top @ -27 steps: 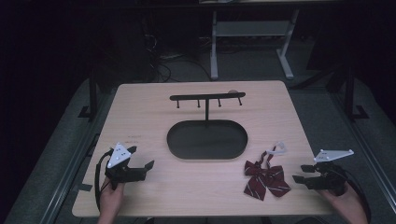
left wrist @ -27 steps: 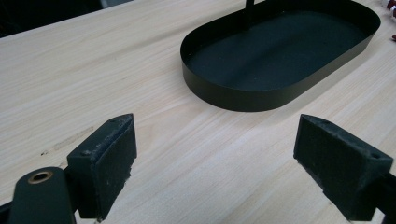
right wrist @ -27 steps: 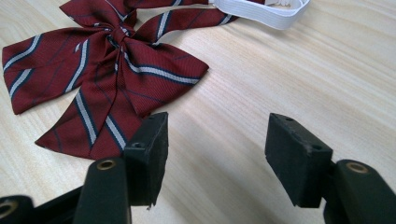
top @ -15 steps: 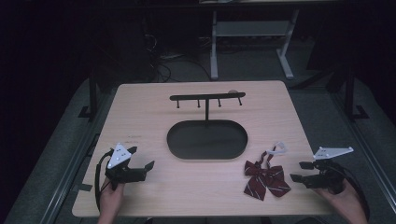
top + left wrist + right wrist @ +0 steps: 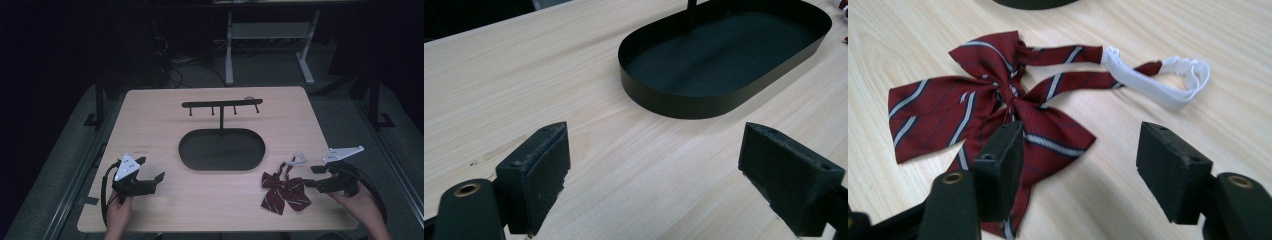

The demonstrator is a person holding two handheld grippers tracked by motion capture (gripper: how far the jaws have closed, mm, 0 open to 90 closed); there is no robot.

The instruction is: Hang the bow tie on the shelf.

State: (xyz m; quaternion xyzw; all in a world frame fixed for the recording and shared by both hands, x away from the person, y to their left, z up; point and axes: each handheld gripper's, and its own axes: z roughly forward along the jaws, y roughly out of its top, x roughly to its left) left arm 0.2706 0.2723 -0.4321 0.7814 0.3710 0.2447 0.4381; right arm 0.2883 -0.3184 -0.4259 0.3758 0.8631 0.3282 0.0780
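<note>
A dark red striped bow tie (image 5: 282, 192) with a white elastic loop (image 5: 295, 160) lies flat at the table's front right. My right gripper (image 5: 310, 176) is just right of it, low over the wood and open. In the right gripper view the bow tie (image 5: 998, 95) spreads ahead of the right gripper (image 5: 1083, 165). One jaw hangs over the tie's near tail, the other over bare wood, and the elastic loop (image 5: 1173, 80) lies beyond. My left gripper (image 5: 152, 170) rests open at the front left, and the left gripper (image 5: 654, 170) has nothing between its pads.
A black oval tray (image 5: 220, 152) sits mid-table, with a black T-shaped hook stand (image 5: 221, 107) rising from its far side. The tray's wall (image 5: 684, 105) stands ahead of the left gripper. The light wooden table (image 5: 150, 120) ends close behind both hands.
My right gripper has edged left toward the bow tie. The left gripper and the bow tie have stayed where they were.
</note>
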